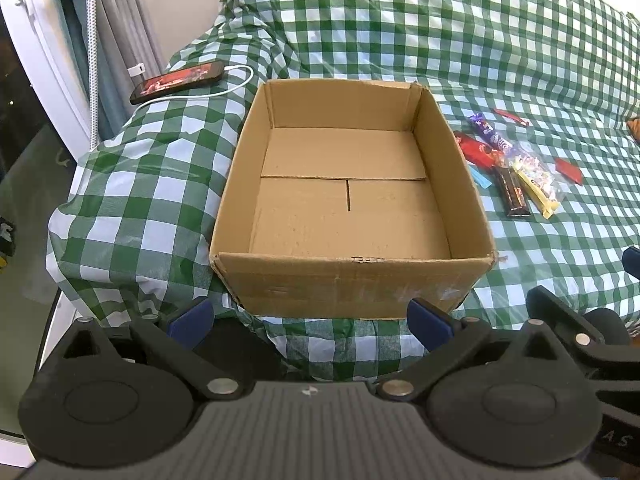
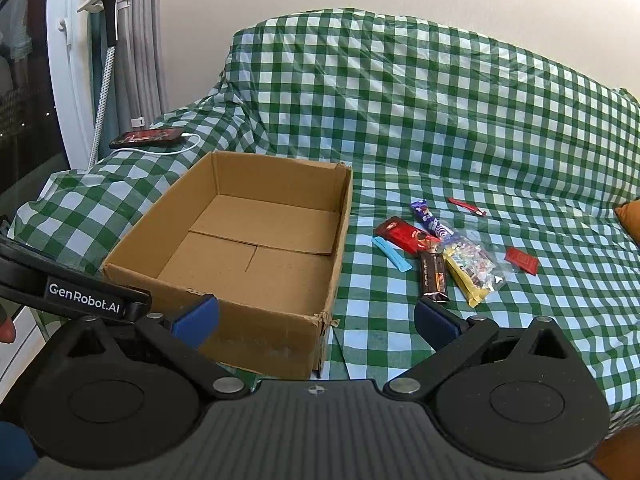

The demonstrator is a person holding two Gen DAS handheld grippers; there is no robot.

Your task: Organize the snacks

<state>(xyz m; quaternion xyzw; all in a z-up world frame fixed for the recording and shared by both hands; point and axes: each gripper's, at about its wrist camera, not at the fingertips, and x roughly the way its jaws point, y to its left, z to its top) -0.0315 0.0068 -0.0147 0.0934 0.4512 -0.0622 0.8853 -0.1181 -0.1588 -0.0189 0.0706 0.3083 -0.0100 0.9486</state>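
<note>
An open, empty cardboard box (image 1: 352, 280) (image 2: 256, 332) sits on a green checked cloth. To its right lies a small heap of snacks: a red bar (image 2: 408, 234), a purple wrapper (image 2: 430, 218), a dark chocolate bar (image 2: 433, 278), a yellow bar (image 2: 466, 280) under a clear candy bag (image 2: 476, 258), a blue stick (image 2: 391, 254) and two small red packets (image 2: 521, 261) (image 2: 466, 206). The heap also shows in the left wrist view (image 1: 512, 168). My left gripper (image 1: 310, 318) is open and empty before the box's near wall. My right gripper (image 2: 316, 318) is open and empty near the box's right front corner.
A phone (image 1: 178, 82) on a white charging cable (image 1: 224, 90) lies on the cloth behind the box at the left. A window frame and curtain stand at the far left. The cloth rises over a backrest behind. An orange cushion (image 2: 630, 216) shows at the right edge.
</note>
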